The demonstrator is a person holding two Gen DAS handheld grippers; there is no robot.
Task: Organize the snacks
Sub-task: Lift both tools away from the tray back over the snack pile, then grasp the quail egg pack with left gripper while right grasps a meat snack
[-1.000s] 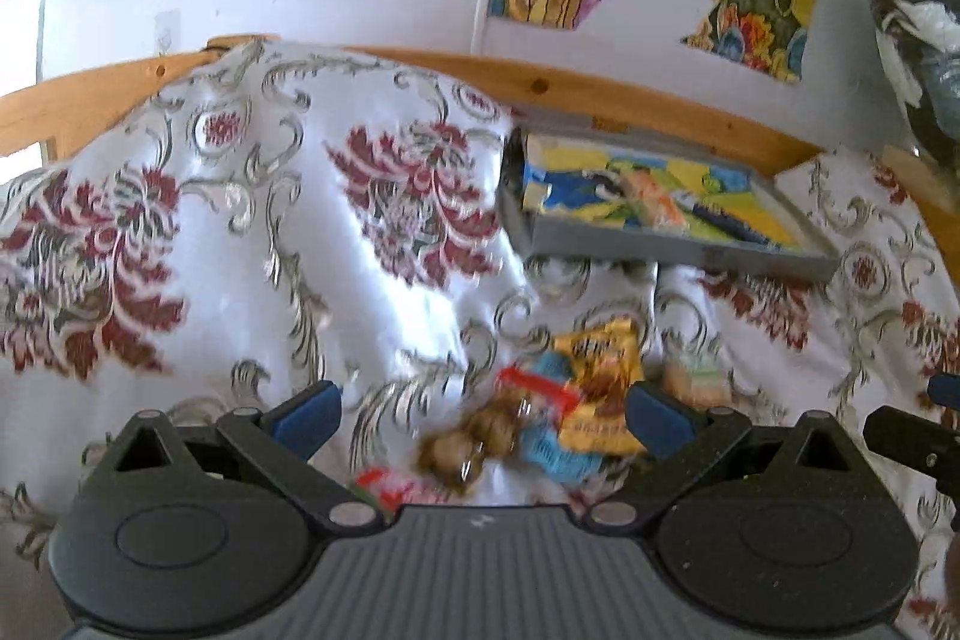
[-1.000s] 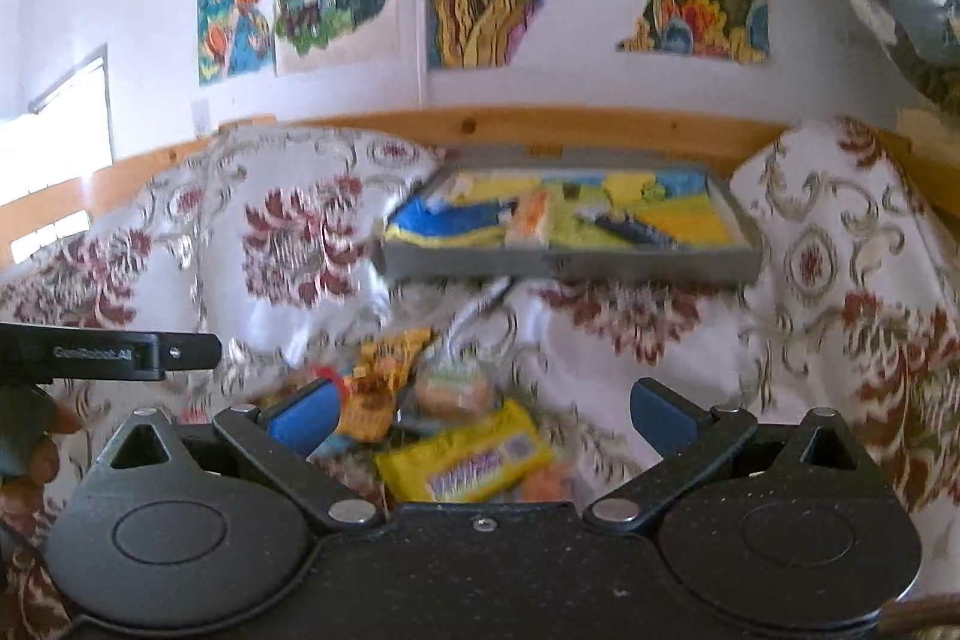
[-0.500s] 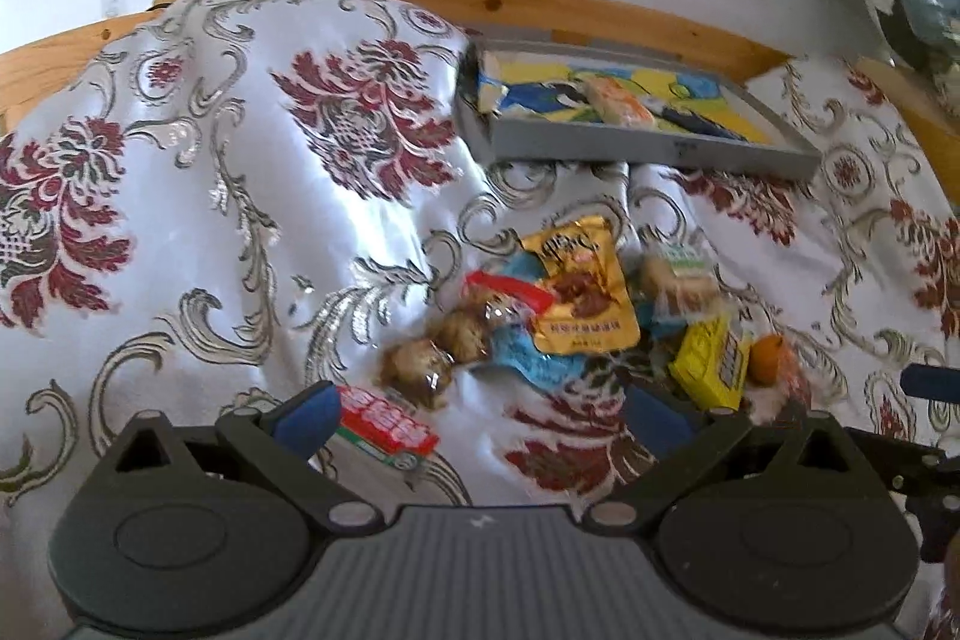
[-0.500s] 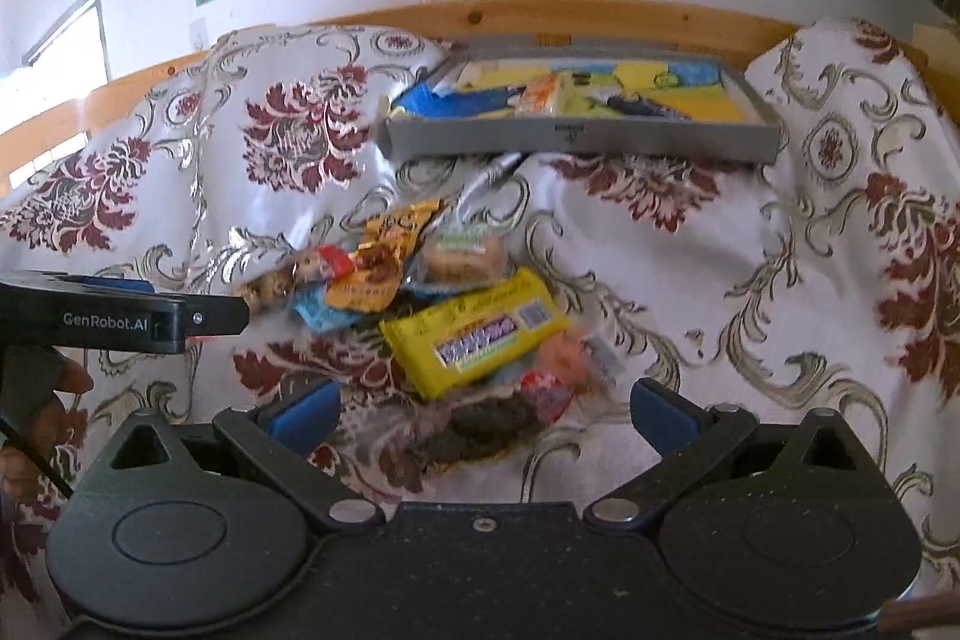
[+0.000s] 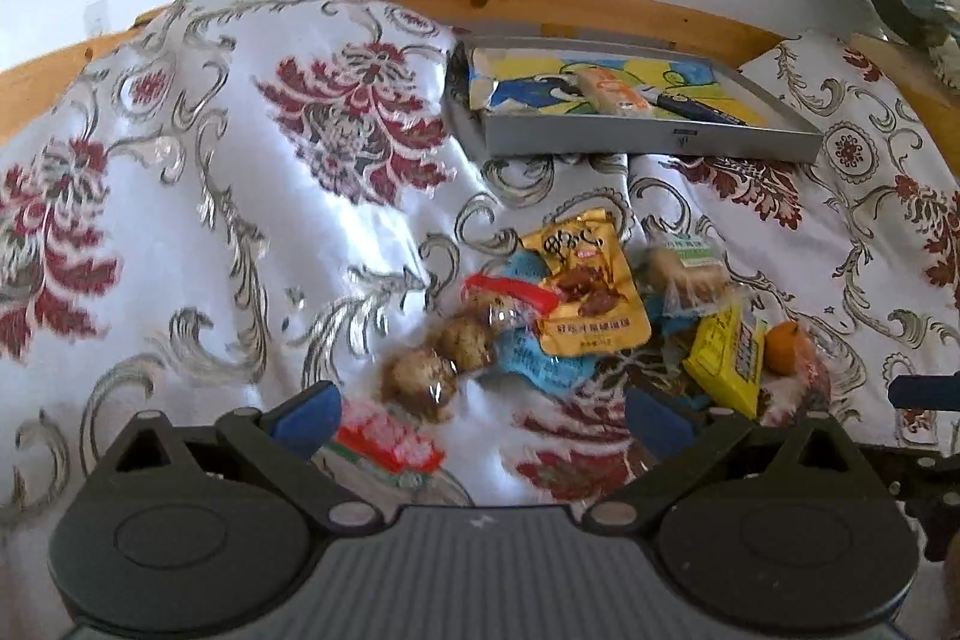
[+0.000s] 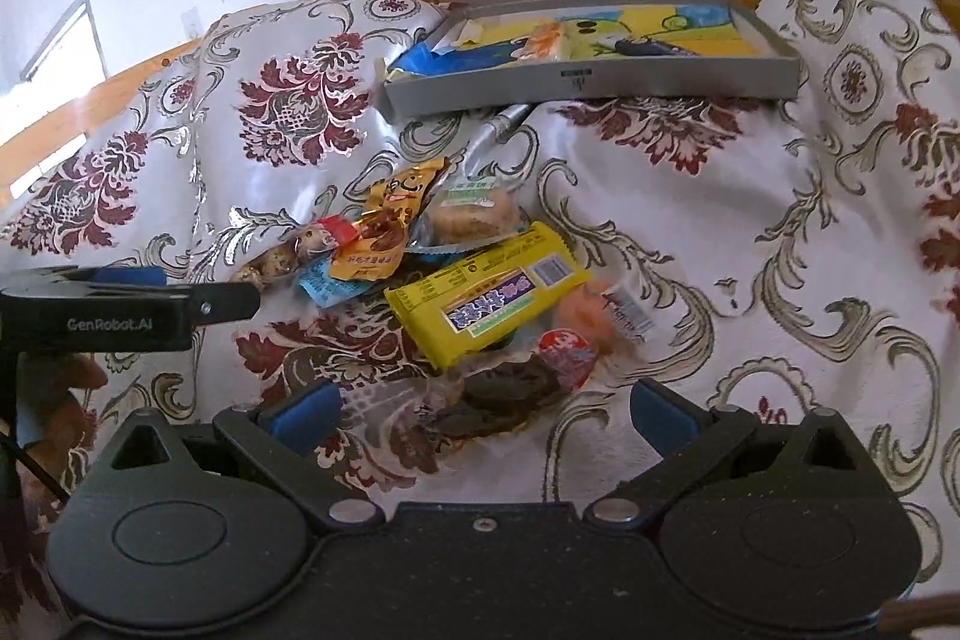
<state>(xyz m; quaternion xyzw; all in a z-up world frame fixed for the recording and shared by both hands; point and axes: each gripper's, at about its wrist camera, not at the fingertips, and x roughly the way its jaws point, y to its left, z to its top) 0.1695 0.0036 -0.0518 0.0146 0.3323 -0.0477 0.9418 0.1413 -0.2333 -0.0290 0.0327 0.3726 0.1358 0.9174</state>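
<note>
Looking out from the left wrist: left gripper (image 5: 480,409) spread wide, holding nothing. Red wrapper (image 5: 387,441) just beside the left finger; snack pile (image 5: 576,298) ahead, between the fingers and toward the right one. Grey tray (image 5: 648,139) far beyond.

Right wrist: right gripper (image 6: 485,409) also wide, empty. Dark snack pack (image 6: 498,394) between the fingers; yellow bar (image 6: 486,298) just ahead. Tray (image 6: 591,85) well beyond.
</note>
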